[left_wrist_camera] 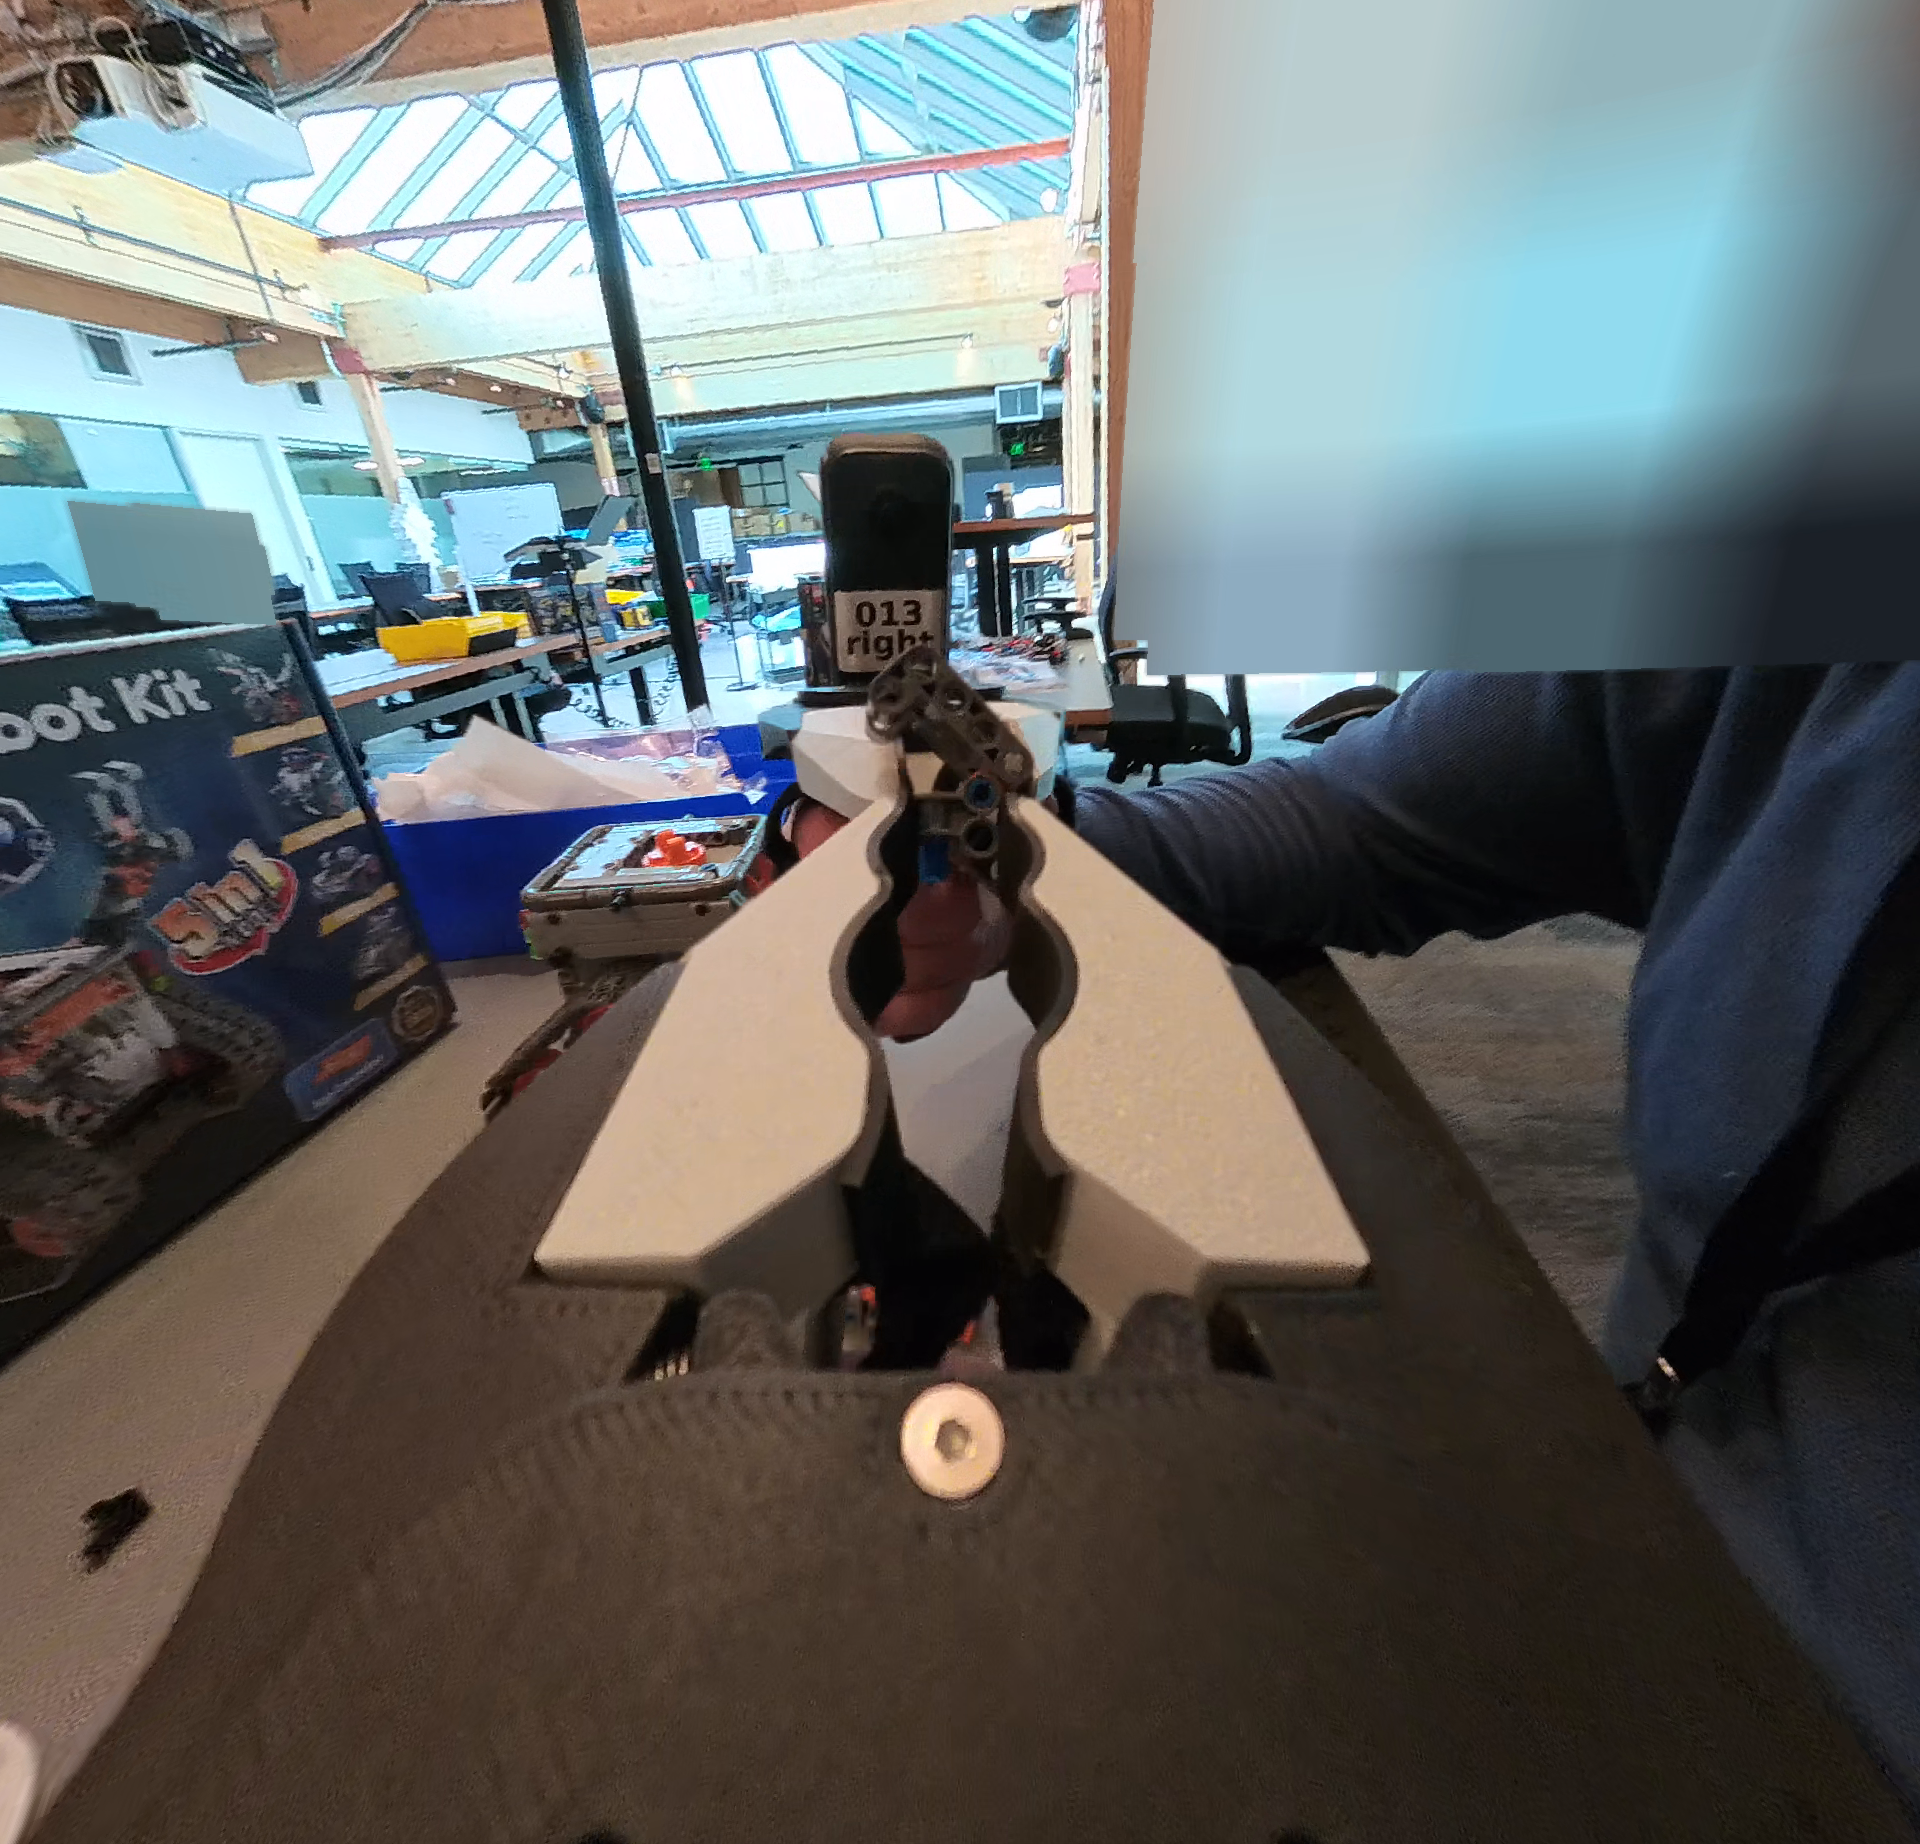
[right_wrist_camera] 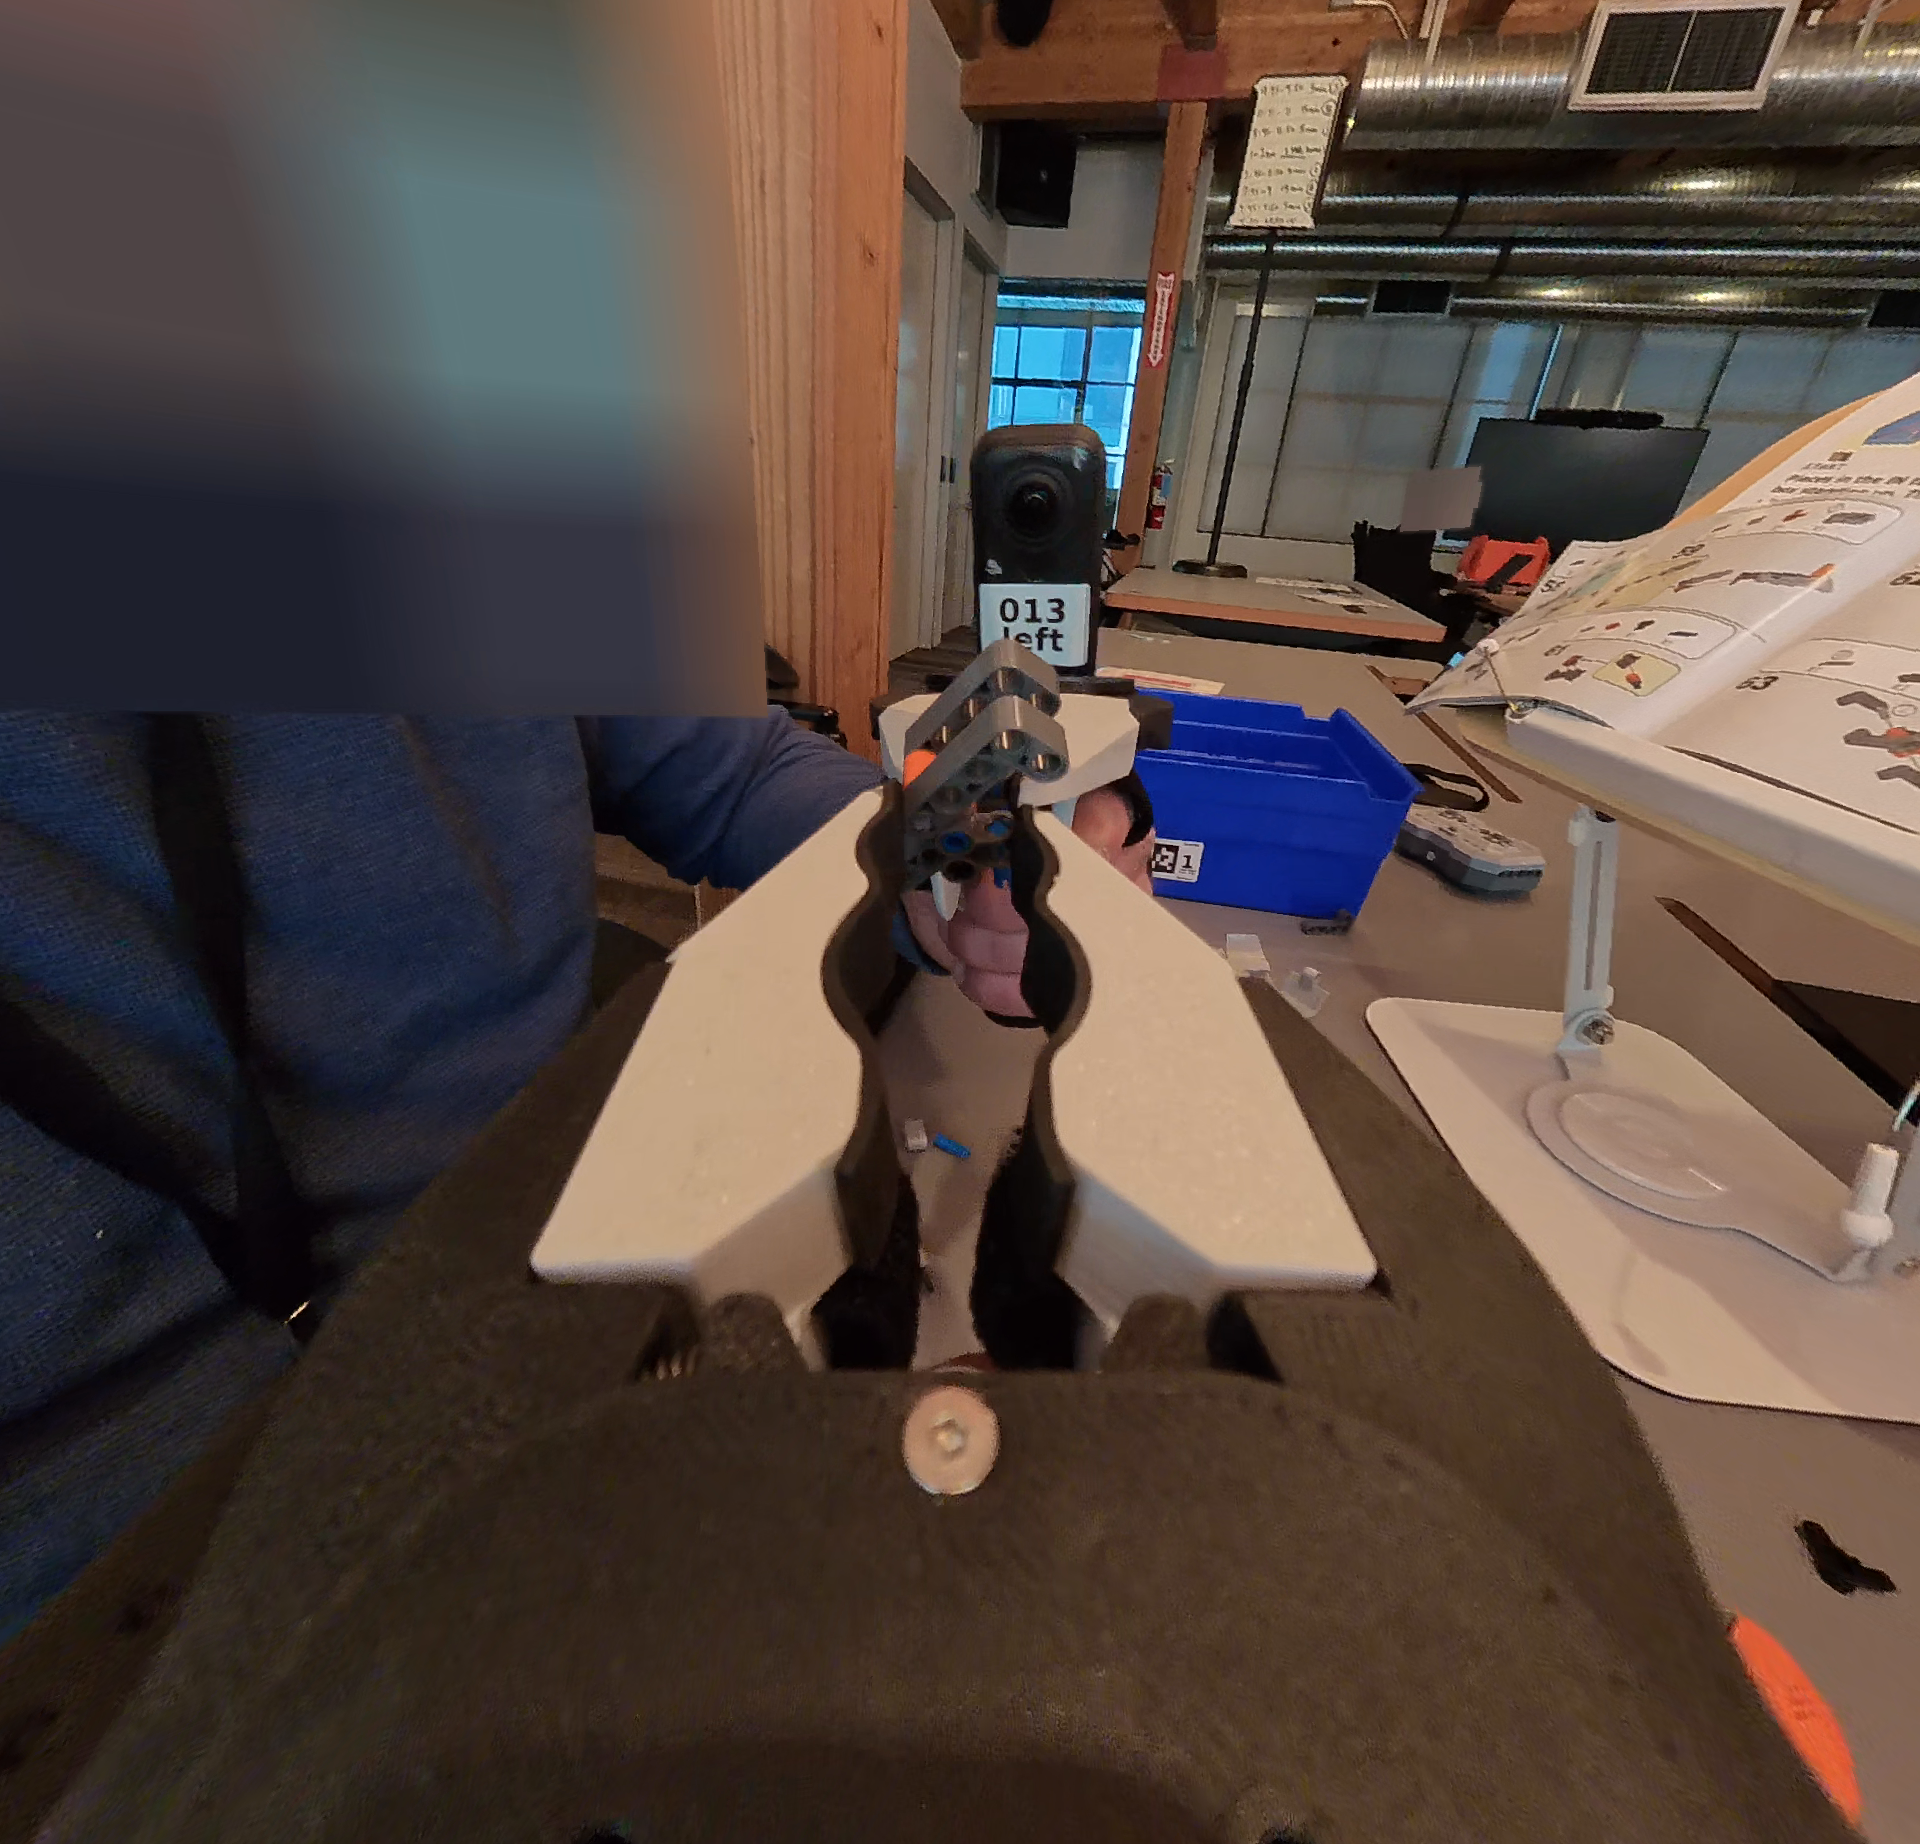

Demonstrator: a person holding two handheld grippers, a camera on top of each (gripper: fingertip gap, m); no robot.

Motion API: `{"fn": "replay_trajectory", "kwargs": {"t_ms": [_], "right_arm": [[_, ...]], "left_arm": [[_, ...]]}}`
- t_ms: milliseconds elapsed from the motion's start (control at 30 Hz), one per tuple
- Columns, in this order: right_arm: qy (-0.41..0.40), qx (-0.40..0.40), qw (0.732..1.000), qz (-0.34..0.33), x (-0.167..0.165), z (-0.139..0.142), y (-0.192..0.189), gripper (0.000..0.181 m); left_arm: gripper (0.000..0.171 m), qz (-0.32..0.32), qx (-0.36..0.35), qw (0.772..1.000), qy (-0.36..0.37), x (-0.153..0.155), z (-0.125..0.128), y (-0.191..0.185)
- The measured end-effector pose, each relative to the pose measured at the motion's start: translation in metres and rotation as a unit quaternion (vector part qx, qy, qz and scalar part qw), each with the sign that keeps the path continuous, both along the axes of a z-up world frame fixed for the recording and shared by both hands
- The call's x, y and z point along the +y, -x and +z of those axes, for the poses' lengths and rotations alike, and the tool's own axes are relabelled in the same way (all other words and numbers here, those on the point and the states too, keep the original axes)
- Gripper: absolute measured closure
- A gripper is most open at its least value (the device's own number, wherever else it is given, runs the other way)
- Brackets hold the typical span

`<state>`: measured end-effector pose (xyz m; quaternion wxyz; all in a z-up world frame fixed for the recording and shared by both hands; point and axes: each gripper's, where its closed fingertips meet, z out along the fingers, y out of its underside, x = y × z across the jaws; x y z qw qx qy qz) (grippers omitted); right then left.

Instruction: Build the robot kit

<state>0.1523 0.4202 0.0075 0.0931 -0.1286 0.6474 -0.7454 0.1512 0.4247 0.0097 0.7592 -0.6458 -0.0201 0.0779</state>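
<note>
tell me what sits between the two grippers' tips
A small grey beam assembly with blue pins, pinched by left gripper and right gripper; both wrist views show it.

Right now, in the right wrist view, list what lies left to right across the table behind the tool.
Blue bin → grey controller → white stand carrying the open instruction booklet.

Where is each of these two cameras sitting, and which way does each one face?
Left wrist view: sits on the left gripper, looks along its white fingers at a grey holed building-toy piece between their tips, the right gripper facing it; a hand and blue sleeve show.
Right wrist view: sits on the right gripper, looks back at the left gripper, a blue bin beyond.
Shared: the same toy piece, and each other's gripper.
</note>
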Motion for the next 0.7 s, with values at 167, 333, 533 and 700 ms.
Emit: {"fn": "replay_trajectory", "kwargs": {"t_ms": [167, 333, 533, 700], "right_arm": [[-0.001, -0.003, 1.0, 0.006, -0.001, -0.001, -0.001, 0.166], [-0.026, 0.015, 0.999, -0.042, -0.001, -0.006, 0.013, 0.164], [-0.077, 0.05, 0.991, -0.098, -0.003, -0.017, 0.025, 0.164], [-0.074, 0.111, 0.981, -0.14, -0.003, -0.016, 0.027, 0.164]], "left_arm": [[0.159, -0.023, -0.021, 0.999, -0.014, -0.002, -0.001, 0.0], [0.157, 0.046, 0.038, 0.998, 0.024, -0.007, -0.006, 0.013], [0.151, 0.133, 0.148, 0.975, 0.098, -0.004, -0.013, 0.02], [0.159, 0.111, 0.078, 0.987, 0.086, -0.004, -0.015, 0.024]]}}
